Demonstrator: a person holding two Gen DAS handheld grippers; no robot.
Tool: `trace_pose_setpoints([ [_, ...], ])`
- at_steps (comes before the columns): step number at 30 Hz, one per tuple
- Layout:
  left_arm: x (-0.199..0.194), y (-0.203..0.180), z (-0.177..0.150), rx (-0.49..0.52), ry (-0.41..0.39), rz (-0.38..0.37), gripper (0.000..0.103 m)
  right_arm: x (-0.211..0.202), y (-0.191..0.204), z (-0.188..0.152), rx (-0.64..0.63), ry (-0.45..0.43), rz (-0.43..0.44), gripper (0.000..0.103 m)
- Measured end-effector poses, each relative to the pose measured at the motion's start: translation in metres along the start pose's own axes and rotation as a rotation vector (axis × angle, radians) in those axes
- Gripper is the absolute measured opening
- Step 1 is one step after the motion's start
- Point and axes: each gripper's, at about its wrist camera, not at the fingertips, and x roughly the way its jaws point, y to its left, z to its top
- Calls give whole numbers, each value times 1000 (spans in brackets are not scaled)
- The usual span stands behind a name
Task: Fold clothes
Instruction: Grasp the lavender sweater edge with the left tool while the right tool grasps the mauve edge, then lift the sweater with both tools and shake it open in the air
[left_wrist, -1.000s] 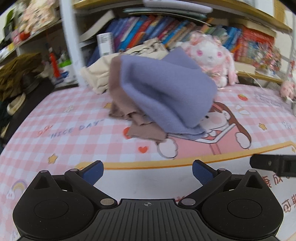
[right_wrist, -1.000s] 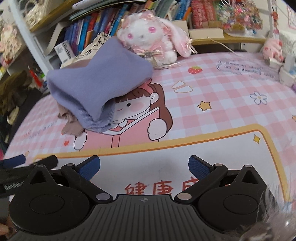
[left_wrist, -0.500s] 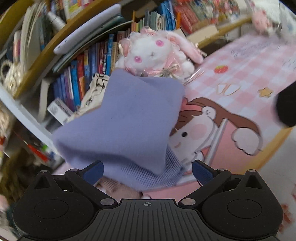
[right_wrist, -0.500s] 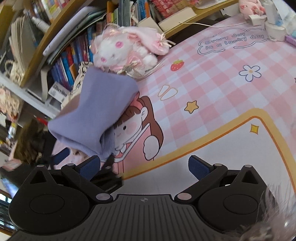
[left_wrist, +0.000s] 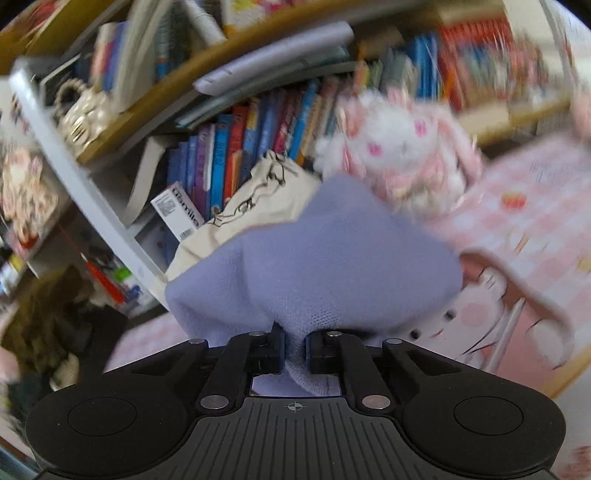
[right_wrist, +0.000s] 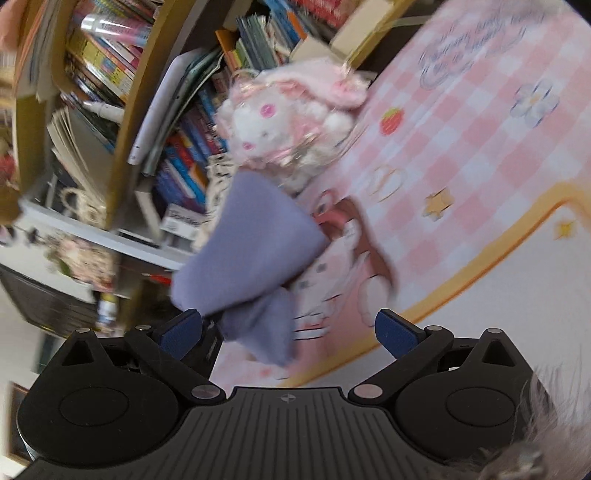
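A crumpled lavender garment (left_wrist: 314, 269) fills the middle of the left wrist view, lying on the pink checked table mat (left_wrist: 535, 206). My left gripper (left_wrist: 294, 349) is shut on a fold of its near edge, with cloth pinched between the blue pads. In the right wrist view the same lavender garment (right_wrist: 251, 254) sits left of centre. My right gripper (right_wrist: 288, 328) stands open in front of it, its left fingertip (right_wrist: 181, 328) close beside the cloth and the black left gripper. Any clothing underneath is hidden.
A white and pink plush rabbit (left_wrist: 399, 147) sits just behind the garment. A cream tote bag (left_wrist: 255, 206) leans against a bookshelf (left_wrist: 240, 147) full of books. Dark cloth (left_wrist: 48, 325) lies off the mat at left. The pink mat (right_wrist: 480, 166) stretches right.
My left gripper has moved in to the lavender garment and gone from open to shut on its near edge. Both cameras have tilted and drawn closer; the right gripper stays open.
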Motion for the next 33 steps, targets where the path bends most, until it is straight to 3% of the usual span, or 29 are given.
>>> trace_pose_setpoints([
  [4,-48,8,4,-30,-73,-84,9,23,-3,-2,129,53,93,102],
  [11,-92,11,3,-68,-112,-171,9,45,-27,-8,339,79,129,101],
  [12,-94,10,1,-59,-111,-172,9,47,-31,-10,376,84,135,91],
  [13,-96,9,-1,-50,-110,-173,9,47,-34,-11,400,88,147,67],
  [14,-99,10,-2,-42,-113,-157,9,44,-34,-11,396,89,151,55],
  [15,-101,15,-3,-48,-112,-152,9,38,-32,-10,360,76,140,34],
  [16,-103,19,-4,-53,-112,-148,9,29,-27,-6,307,52,143,23],
  [18,-107,28,-3,-77,-106,-180,9,11,-16,4,207,4,170,17],
  [20,-119,29,0,-59,-143,-197,9,-10,16,19,115,-60,255,15],
  [23,-142,40,16,-82,-260,-246,9,-40,75,44,-22,-162,413,13],
  [27,-189,74,46,-203,-534,-370,9,-82,153,78,-206,-299,620,12],
  [31,-220,122,49,-385,-733,-520,9,-117,231,107,-392,-417,811,12],
  [33,-209,145,38,-491,-704,-611,9,-110,264,104,-472,-397,842,12],
])
